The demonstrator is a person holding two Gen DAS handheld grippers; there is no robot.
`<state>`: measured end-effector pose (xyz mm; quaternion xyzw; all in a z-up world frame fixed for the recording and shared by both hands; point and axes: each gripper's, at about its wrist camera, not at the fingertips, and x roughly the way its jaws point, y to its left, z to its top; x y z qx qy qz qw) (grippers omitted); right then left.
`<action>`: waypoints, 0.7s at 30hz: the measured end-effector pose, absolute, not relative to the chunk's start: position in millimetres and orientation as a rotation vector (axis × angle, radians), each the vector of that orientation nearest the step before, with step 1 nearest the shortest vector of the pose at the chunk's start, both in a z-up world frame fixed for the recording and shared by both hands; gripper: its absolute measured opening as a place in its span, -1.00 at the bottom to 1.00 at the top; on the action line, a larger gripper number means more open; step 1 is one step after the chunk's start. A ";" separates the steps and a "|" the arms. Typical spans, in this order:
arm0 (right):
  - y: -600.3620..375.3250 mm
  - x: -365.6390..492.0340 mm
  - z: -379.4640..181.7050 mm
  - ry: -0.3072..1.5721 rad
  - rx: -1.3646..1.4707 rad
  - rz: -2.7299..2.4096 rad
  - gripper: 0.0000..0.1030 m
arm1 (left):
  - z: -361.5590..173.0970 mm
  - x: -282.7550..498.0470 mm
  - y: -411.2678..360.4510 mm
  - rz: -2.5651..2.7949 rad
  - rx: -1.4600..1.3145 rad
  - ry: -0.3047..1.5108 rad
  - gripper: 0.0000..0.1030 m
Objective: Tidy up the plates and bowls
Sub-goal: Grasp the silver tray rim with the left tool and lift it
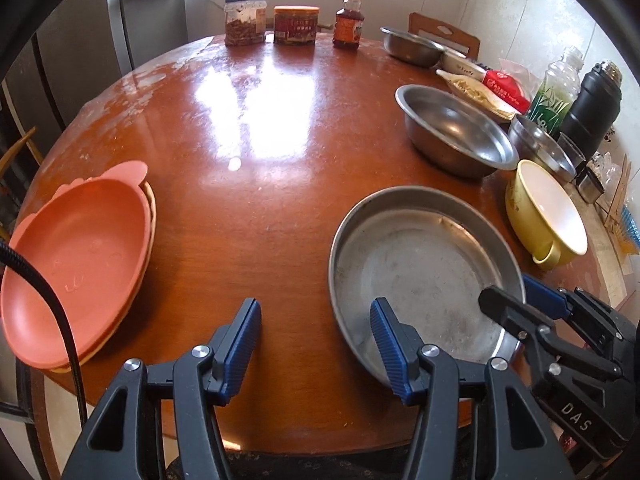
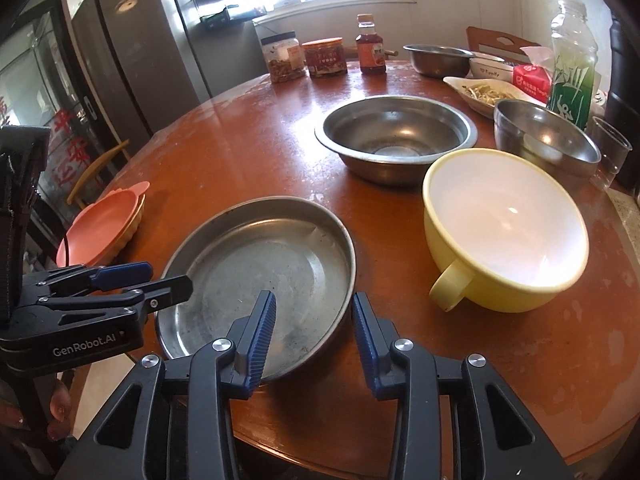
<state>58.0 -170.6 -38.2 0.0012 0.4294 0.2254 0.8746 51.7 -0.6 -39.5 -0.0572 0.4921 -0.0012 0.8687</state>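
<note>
A flat steel plate (image 1: 416,276) (image 2: 260,272) lies near the table's front edge. My left gripper (image 1: 316,320) is open, its right finger over the plate's near-left rim, its left finger over bare table. My right gripper (image 2: 314,312) is open and straddles the plate's near-right rim without gripping it; it also shows in the left wrist view (image 1: 516,300). A stack of pink plates (image 1: 76,256) (image 2: 106,224) sits at the left edge. A yellow handled bowl (image 1: 548,216) (image 2: 504,232) and a large steel bowl (image 1: 452,132) (image 2: 396,140) stand to the right.
The round wooden table (image 1: 256,160) holds jars (image 1: 245,20) and a sauce bottle (image 1: 349,22) at the back. More steel bowls (image 2: 540,136), a food dish (image 2: 484,94), a tissue pack, a green bottle (image 2: 572,60), a black flask (image 1: 592,108) and a plastic cup crowd the right side.
</note>
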 end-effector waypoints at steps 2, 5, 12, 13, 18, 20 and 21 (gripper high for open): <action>-168.9 58.7 -39.8 0.897 0.000 0.471 -0.22 | -39.9 52.8 -3.6 -0.022 -0.121 1.021 0.10; -166.0 59.5 -40.1 0.892 -0.007 0.474 -0.31 | -40.3 54.2 -10.9 -0.036 -0.097 1.013 0.03; -158.6 62.3 -36.4 0.884 -0.023 0.480 -0.35 | -37.7 56.8 -10.5 -0.066 -0.116 1.015 -0.04; -157.5 62.3 -34.6 0.878 -0.026 0.482 -0.35 | -36.1 56.6 -8.2 -0.067 -0.126 1.012 -0.04; -146.5 63.0 -22.5 0.848 -0.035 0.507 -0.35 | -19.0 51.9 2.0 -0.038 -0.127 0.966 -0.04; -140.7 63.1 -17.4 0.835 -0.040 0.517 -0.35 | -11.0 48.5 8.2 -0.021 -0.123 0.943 -0.04; -136.9 63.4 -14.2 0.830 -0.039 0.526 -0.35 | -8.0 47.1 10.9 -0.013 -0.123 0.935 -0.04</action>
